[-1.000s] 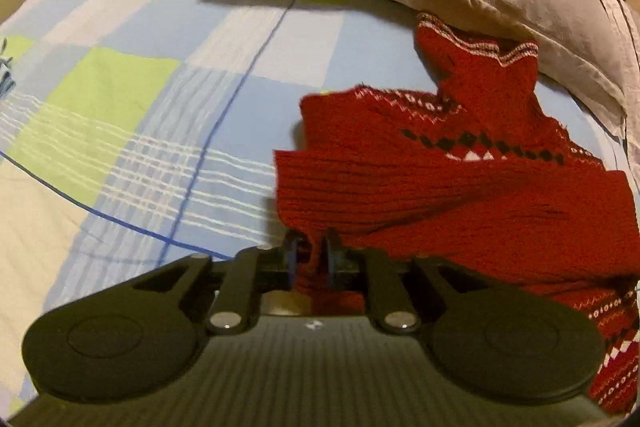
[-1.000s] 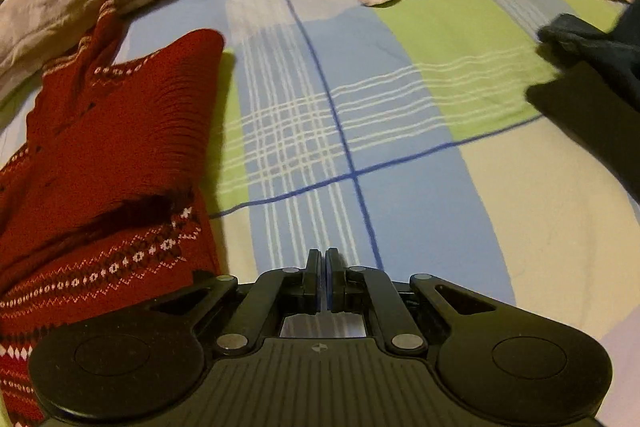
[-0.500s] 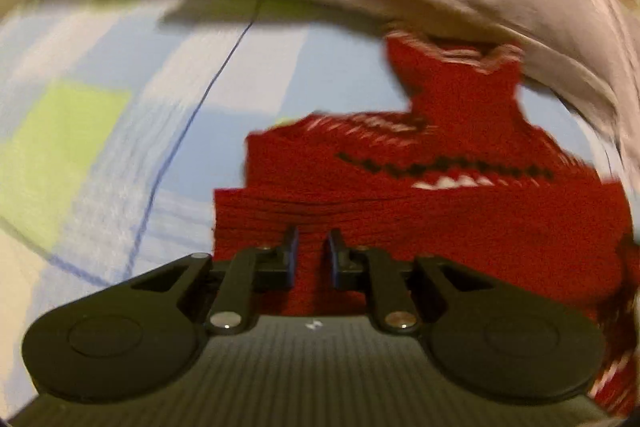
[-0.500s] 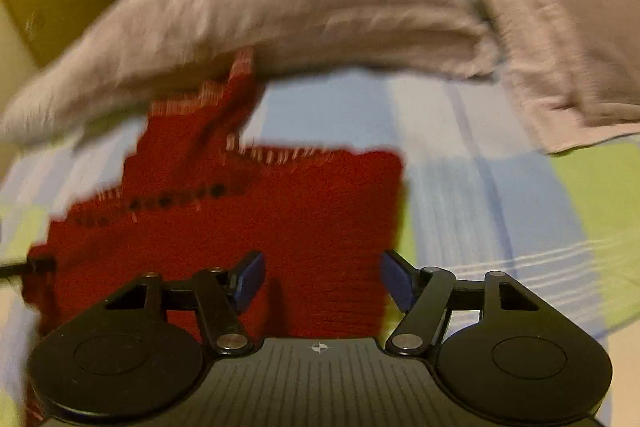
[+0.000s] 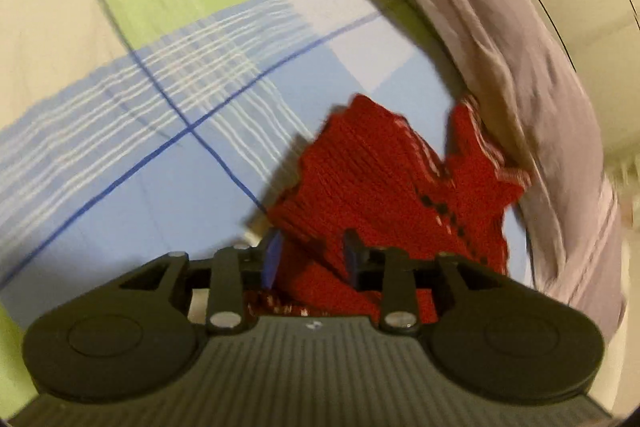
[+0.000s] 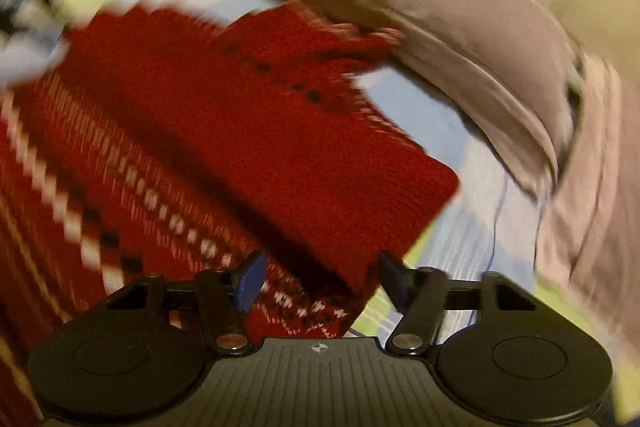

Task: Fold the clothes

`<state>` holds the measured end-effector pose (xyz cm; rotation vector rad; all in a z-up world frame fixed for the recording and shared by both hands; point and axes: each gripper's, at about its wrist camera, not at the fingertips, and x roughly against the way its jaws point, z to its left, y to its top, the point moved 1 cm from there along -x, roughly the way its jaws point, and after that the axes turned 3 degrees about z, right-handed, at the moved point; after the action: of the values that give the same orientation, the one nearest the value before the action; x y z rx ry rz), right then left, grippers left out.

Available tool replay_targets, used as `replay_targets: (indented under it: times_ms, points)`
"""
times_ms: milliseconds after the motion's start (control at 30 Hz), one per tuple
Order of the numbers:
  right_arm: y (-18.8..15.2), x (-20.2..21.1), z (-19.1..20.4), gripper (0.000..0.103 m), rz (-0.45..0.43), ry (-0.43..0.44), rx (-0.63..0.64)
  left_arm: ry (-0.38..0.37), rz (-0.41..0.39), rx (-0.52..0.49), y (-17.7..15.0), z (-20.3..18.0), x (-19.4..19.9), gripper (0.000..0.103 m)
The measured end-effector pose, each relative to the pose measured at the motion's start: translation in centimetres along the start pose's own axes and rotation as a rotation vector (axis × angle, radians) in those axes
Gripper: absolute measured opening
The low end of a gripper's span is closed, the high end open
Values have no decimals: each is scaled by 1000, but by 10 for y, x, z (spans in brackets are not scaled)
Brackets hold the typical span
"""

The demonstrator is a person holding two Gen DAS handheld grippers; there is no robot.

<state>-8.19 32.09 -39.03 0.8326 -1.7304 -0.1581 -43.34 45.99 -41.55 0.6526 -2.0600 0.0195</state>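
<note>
We are looking at the red knit sweater (image 6: 248,131) filling left and centre of the right view, lying on the checked bedsheet (image 5: 168,99) against the grey pillow (image 6: 460,19) at upper right; frames blurring. Right gripper (image 6: 320,281) is gaping wide at the folded edge; left gripper (image 5: 310,259) is standing partly apart with knit between its fingers, grip uncertain. We are judging it soft, floppy, stretchy, not slippery; best pinched at corners or ribbed hem.
</note>
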Motion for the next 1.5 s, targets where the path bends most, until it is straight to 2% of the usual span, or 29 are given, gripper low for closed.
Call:
replay_targets:
  times_ms: [67, 100, 133, 167, 267, 333, 400, 467, 533, 567, 600, 667, 733, 800, 900, 967, 1000, 1100, 1167, 1233, 1300, 1333, 1367, 1400, 1500]
  points:
    - [0, -5, 3, 37, -14, -36, 40, -15, -18, 18, 1, 2, -5, 24]
    - [0, -7, 1, 28, -18, -42, 41, -15, -15, 6, 1, 2, -6, 9]
    - [0, -9, -3, 18, -18, -40, 32, -13, -11, -6, 0, 2, -6, 3]
    - [1, -12, -7, 6, -18, -39, 22, -11, -8, -18, 0, 2, -6, 3]
    - [-3, -5, -19, 4, -20, -43, -16, 7, -32, -132, -6, -6, 3, 3]
    - [-9, -5, -25, 4, 15, -40, -43, 30, -39, -223, -10, -12, 8, 3]
    - [-10, -6, -25, 5, 47, -27, -42, 102, 9, -274, -15, -10, -4, 5]
    - [-9, -7, -24, 7, 74, -12, -32, 133, 13, -288, -15, -11, -7, 6]
    - [-8, -7, -22, 21, 102, 4, -22, 149, -21, -303, -11, -19, 0, 9]
    - [-7, -4, -24, 38, 104, 12, -37, 165, -55, -322, -10, -25, 7, 9]
    - [-5, 2, -29, 49, 94, 21, -71, 184, -87, -343, -10, -30, 14, 10]
    - [-2, 15, -40, 54, 66, 49, -157, 224, -147, -398, -11, -41, 26, 10]
    - [3, 26, -52, 54, 34, 84, -263, 242, -202, -465, -12, -53, 35, 10]
    - [8, 30, -64, 54, -9, 127, -383, 213, -192, -537, -15, -66, 32, 10]
    - [12, 18, -78, 54, -21, 171, -578, 158, -110, -596, -18, -74, 7, 10]
    - [11, -1, -86, 54, 10, 173, -658, 175, -57, -627, -20, -72, -17, 12]
    - [9, -13, -87, 54, 48, 170, -677, 204, -17, -625, -19, -68, -31, 12]
    - [7, -36, -93, 54, 126, 172, -721, 198, 2, -574, -14, -61, -38, 13]
    - [10, -31, -97, 54, 121, 173, -735, 194, -12, -582, -13, -64, -28, 13]
    - [17, -19, -100, 53, 78, 155, -731, 190, -41, -597, -12, -67, -20, 13]
    - [18, -20, -104, 53, 41, 163, -754, 182, -38, -597, -10, -68, -21, 13]
    - [19, -22, -106, 53, 26, 170, -768, 202, -16, -603, -8, -67, -29, 14]
    - [19, -27, -107, 54, 35, 173, -774, 227, 11, -610, -5, -65, -39, 15]
    - [20, -34, -107, 54, 69, 172, -772, 233, 21, -606, -3, -65, -41, 20]
    - [25, -52, -110, 53, 146, 171, -766, 235, 31, -595, 6, -65, -37, 18]
